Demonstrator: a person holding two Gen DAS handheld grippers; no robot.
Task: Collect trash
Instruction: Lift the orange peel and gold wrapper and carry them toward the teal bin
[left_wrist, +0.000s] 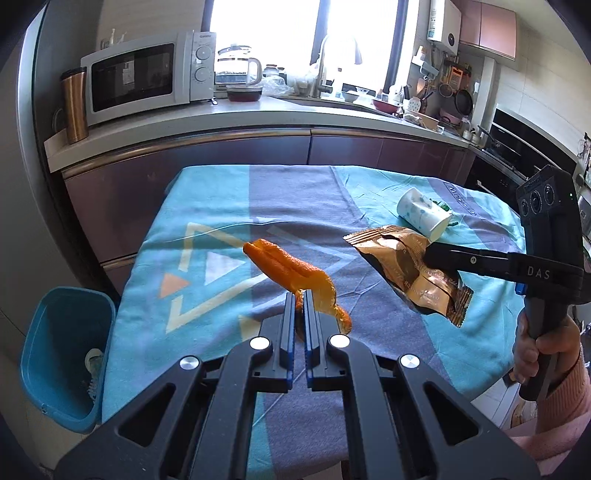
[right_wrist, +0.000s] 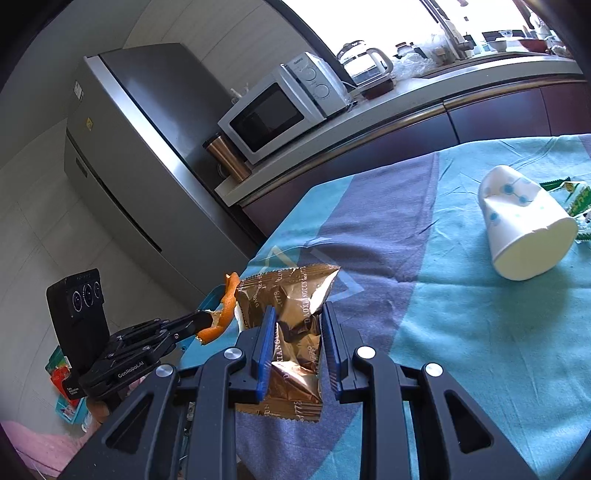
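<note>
My left gripper (left_wrist: 300, 295) is shut on an orange peel (left_wrist: 284, 267) and holds it above the cloth-covered table (left_wrist: 221, 192). It also shows in the right wrist view (right_wrist: 207, 319) with the peel (right_wrist: 229, 299). My right gripper (right_wrist: 297, 314) is shut on a crumpled gold snack wrapper (right_wrist: 295, 332) and holds it off the table; in the left wrist view the right gripper (left_wrist: 430, 254) grips the wrapper (left_wrist: 413, 273). A white paper cup (left_wrist: 424, 214) lies on its side on the table, also in the right wrist view (right_wrist: 524, 232). Green wrapper scraps (right_wrist: 576, 192) lie behind it.
A blue trash bin (left_wrist: 66, 354) stands on the floor left of the table, with something pale inside. Beyond the table run kitchen cabinets with a microwave (left_wrist: 147, 74), a kettle and a sink. A grey fridge (right_wrist: 147, 155) stands at the left.
</note>
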